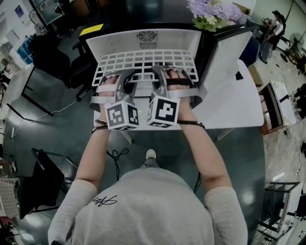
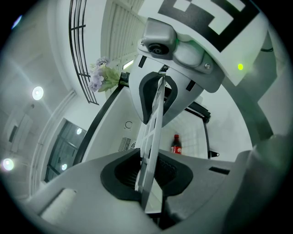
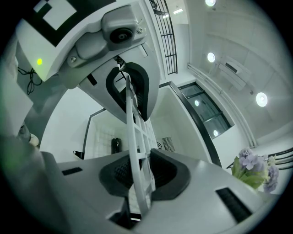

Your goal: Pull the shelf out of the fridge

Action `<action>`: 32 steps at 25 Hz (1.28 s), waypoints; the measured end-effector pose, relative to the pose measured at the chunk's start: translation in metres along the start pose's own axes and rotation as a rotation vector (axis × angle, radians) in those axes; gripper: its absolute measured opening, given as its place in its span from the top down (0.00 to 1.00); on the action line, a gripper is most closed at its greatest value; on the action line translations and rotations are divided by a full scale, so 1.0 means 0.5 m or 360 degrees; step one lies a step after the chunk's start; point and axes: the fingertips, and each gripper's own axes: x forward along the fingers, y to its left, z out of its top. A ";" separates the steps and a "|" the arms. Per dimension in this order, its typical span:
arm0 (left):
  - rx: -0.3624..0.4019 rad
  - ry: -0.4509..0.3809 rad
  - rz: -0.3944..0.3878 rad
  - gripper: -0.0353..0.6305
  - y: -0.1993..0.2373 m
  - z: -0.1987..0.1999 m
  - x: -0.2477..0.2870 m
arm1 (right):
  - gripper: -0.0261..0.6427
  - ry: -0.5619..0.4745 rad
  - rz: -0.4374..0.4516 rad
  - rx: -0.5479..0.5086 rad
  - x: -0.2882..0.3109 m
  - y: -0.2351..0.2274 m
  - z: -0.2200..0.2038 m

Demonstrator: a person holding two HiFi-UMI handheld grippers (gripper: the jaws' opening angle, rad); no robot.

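Forearms [image 1: 93,153] reach ahead to the left gripper [image 1: 125,79] and right gripper [image 1: 160,76], side by side, each clamped on the near edge of the wire shelf [image 1: 143,60] lying level in the fridge [image 1: 110,40]; the pull line runs straight toward the person, open door [image 1: 224,62] at right, a bottle [image 2: 176,144] beyond

Purple flowers [image 1: 213,12], bottle with red label [image 2: 176,144], black office chair [image 1: 71,64], yellow sheet [image 1: 91,29], loose black cable [image 1: 117,154]
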 end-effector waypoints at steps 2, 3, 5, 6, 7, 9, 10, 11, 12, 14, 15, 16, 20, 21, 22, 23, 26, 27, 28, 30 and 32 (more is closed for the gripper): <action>0.0001 0.0001 0.0000 0.87 -0.001 0.001 -0.002 | 0.87 -0.0001 -0.0003 -0.0001 -0.002 -0.001 0.001; 0.0000 0.0001 0.0000 0.87 0.000 0.001 -0.003 | 0.87 -0.0002 -0.0003 -0.0001 -0.003 -0.001 0.001; 0.0002 0.0000 0.0002 0.87 0.000 0.002 -0.005 | 0.87 -0.0003 -0.0003 -0.0002 -0.005 -0.001 0.001; 0.0003 0.0000 0.0002 0.87 -0.001 0.003 -0.006 | 0.87 -0.0005 -0.0002 -0.0001 -0.006 0.000 0.002; 0.0004 0.0001 0.0003 0.87 -0.002 0.003 -0.007 | 0.87 -0.0008 -0.0003 0.0000 -0.007 0.002 0.002; 0.0005 0.0002 0.0009 0.87 -0.004 0.003 -0.011 | 0.87 -0.0014 -0.0012 -0.0003 -0.010 0.003 0.003; 0.0007 0.0002 0.0014 0.87 -0.005 0.004 -0.013 | 0.87 -0.0017 -0.0015 -0.0006 -0.012 0.004 0.004; 0.0009 0.0001 0.0019 0.87 -0.006 0.005 -0.015 | 0.87 -0.0020 -0.0015 -0.0009 -0.015 0.005 0.004; 0.0013 0.0001 0.0023 0.87 -0.006 0.006 -0.017 | 0.87 -0.0022 -0.0014 -0.0011 -0.017 0.005 0.004; 0.0022 0.0000 0.0028 0.87 -0.006 0.008 -0.022 | 0.87 -0.0023 -0.0013 -0.0014 -0.022 0.005 0.005; 0.0026 -0.0001 0.0030 0.87 -0.006 0.009 -0.025 | 0.87 -0.0022 -0.0013 -0.0015 -0.025 0.005 0.006; 0.0032 -0.0003 0.0034 0.87 -0.006 0.010 -0.027 | 0.87 -0.0021 -0.0014 -0.0018 -0.028 0.005 0.007; 0.0057 -0.0007 0.0034 0.87 -0.008 0.015 -0.034 | 0.88 -0.0034 -0.0039 -0.0054 -0.036 0.004 0.010; 0.0066 -0.0006 0.0029 0.87 -0.010 0.016 -0.037 | 0.88 -0.0033 -0.0043 -0.0070 -0.040 0.005 0.010; 0.0080 -0.0003 0.0027 0.87 -0.011 0.017 -0.039 | 0.88 -0.0034 -0.0042 -0.0082 -0.043 0.007 0.010; 0.0106 0.0003 0.0026 0.87 -0.013 0.016 -0.042 | 0.89 -0.0036 -0.0036 -0.0090 -0.044 0.010 0.011; 0.0183 0.0027 0.0015 0.88 -0.024 0.012 -0.046 | 0.90 -0.0043 -0.0037 -0.0109 -0.046 0.023 0.013; 0.0182 0.0027 0.0013 0.88 -0.027 0.012 -0.048 | 0.90 -0.0044 -0.0043 -0.0115 -0.047 0.026 0.013; 0.0173 0.0027 0.0012 0.88 -0.030 0.011 -0.051 | 0.90 -0.0043 -0.0042 -0.0120 -0.049 0.029 0.013; 0.0161 0.0028 0.0009 0.88 -0.036 0.010 -0.057 | 0.90 -0.0043 -0.0025 -0.0129 -0.054 0.035 0.016; 0.0154 0.0026 0.0006 0.88 -0.042 0.009 -0.063 | 0.90 -0.0045 -0.0007 -0.0130 -0.059 0.041 0.019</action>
